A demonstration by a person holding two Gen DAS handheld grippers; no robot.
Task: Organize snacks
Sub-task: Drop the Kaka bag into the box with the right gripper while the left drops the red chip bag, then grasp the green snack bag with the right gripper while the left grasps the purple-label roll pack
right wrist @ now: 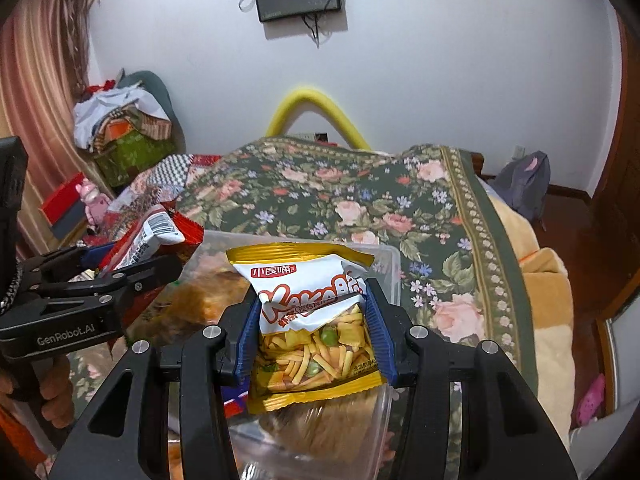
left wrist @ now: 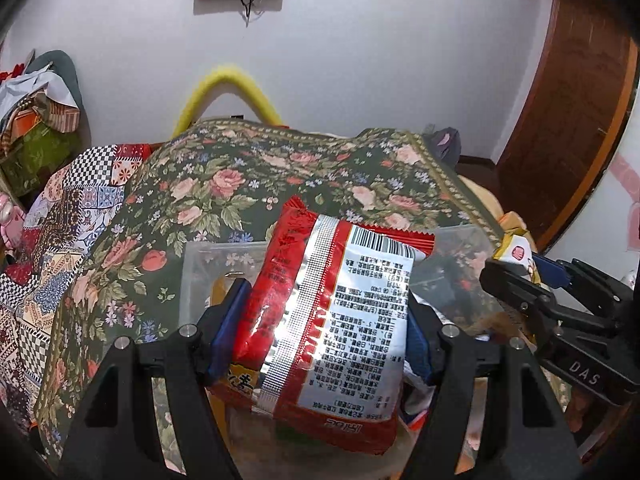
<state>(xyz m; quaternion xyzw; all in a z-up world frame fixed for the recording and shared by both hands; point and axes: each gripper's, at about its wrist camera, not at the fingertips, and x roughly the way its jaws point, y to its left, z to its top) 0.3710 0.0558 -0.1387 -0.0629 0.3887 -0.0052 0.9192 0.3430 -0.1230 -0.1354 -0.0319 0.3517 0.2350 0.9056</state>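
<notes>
My left gripper [left wrist: 320, 320] is shut on a red and silver snack packet [left wrist: 320, 312], back label up, held above a clear plastic bin [left wrist: 208, 264]. My right gripper [right wrist: 312, 320] is shut on a yellow and white snack packet [right wrist: 312, 320] with mixed crackers showing, held over the same clear bin [right wrist: 390, 258]. The right gripper shows in the left wrist view [left wrist: 520, 284] at the right. The left gripper with the red packet [right wrist: 154, 236] shows in the right wrist view at the left. Other snacks lie in the bin, blurred through the plastic.
The bin rests on a bed with a green floral cover [left wrist: 280, 176]. A patchwork quilt [left wrist: 60, 232] lies to the left. A yellow foam arch [right wrist: 316, 108] stands behind the bed by the white wall. A clutter pile [right wrist: 120, 128] and curtain stand far left; a wooden door [left wrist: 572, 112] is right.
</notes>
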